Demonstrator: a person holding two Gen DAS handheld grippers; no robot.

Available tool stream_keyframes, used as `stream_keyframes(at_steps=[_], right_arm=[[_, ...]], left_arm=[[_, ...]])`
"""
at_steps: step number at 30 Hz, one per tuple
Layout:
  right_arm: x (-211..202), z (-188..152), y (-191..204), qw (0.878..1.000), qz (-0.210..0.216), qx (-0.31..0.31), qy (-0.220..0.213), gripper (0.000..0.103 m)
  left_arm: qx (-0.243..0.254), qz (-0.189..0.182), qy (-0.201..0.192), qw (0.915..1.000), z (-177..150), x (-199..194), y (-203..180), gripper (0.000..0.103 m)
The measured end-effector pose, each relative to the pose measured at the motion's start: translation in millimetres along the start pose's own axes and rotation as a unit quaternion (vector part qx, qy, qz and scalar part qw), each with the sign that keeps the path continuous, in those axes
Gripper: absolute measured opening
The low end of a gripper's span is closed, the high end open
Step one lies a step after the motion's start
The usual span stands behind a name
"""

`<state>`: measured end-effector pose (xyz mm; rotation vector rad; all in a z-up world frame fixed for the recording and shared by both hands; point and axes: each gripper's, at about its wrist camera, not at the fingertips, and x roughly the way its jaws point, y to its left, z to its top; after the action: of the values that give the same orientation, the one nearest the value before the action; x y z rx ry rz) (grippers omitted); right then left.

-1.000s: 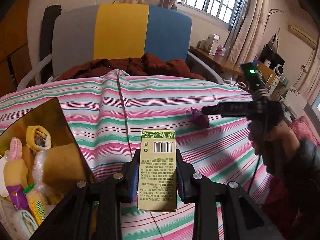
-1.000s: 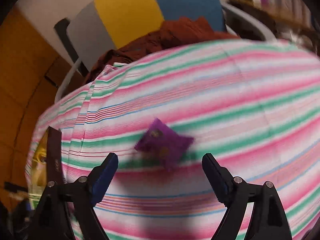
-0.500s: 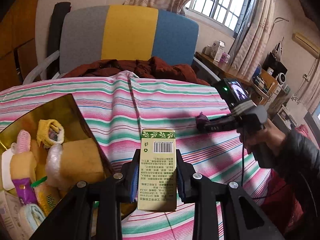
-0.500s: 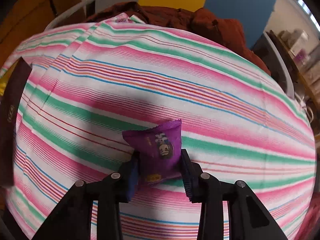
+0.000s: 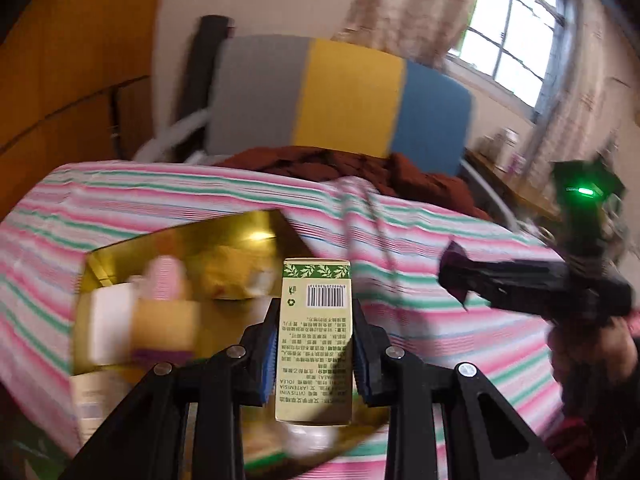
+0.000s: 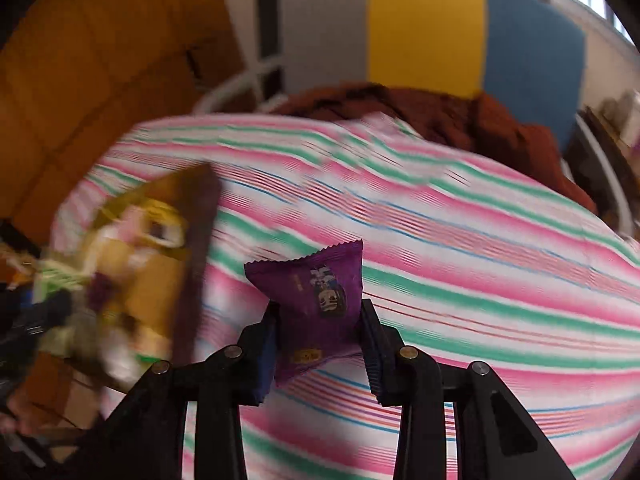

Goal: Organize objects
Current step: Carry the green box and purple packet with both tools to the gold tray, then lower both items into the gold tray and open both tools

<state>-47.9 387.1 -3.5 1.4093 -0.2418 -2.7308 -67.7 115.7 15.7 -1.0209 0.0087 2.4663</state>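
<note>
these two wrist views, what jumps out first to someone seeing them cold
Each gripper is shut on something: the left gripper clamps an upright cream box with a barcode and green leaf band, the right gripper a purple snack packet. Beneath both spreads the pink, green and white striped cloth. To the left on it sits an open gold-lined box, blurred, crammed with small items.

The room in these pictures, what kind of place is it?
Probably a bedroom at home: a striped sheet covers what seems a bed, a curtained window lets in daylight, and a rumpled brown garment lies before a grey, yellow and blue panel.
</note>
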Motion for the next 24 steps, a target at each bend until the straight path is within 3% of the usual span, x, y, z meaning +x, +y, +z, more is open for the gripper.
stream_keyframes(at_steps=[5,10,13,14,16,21,24], right_arm=[[3,17,67,0.998,0.047,-0.027,-0.018,0.037],[18,28,118,0.997,0.072,-0.035,-0.015,0.038],[27,33,140,0.995,0.086,-0.038,-0.013,0.043],[29,34,147,0.995,0.095,-0.036,-0.012,0.051],[31,34,153,0.994,0.103,-0.034,-0.017,0.063],[22,25,157,0.994,0.097,-0.027,-0.029,0.065],[15,15,155,0.996,0.08,-0.02,-0.039,0.072]], left_arm=[[-0.025,0.058,-0.013,0.9979,1,-8,33,0.033],[-0.047,0.084,-0.018,0.9952,-4,-15,52,0.052],[-0.054,0.096,-0.018,0.9938,-6,-20,56,0.069],[-0.054,0.099,-0.021,0.9934,-7,-22,56,0.073],[-0.054,0.105,-0.026,0.9927,-9,-27,58,0.074],[-0.052,0.123,-0.036,0.9904,-15,-38,58,0.074],[-0.047,0.138,-0.049,0.9881,-18,-47,53,0.074]])
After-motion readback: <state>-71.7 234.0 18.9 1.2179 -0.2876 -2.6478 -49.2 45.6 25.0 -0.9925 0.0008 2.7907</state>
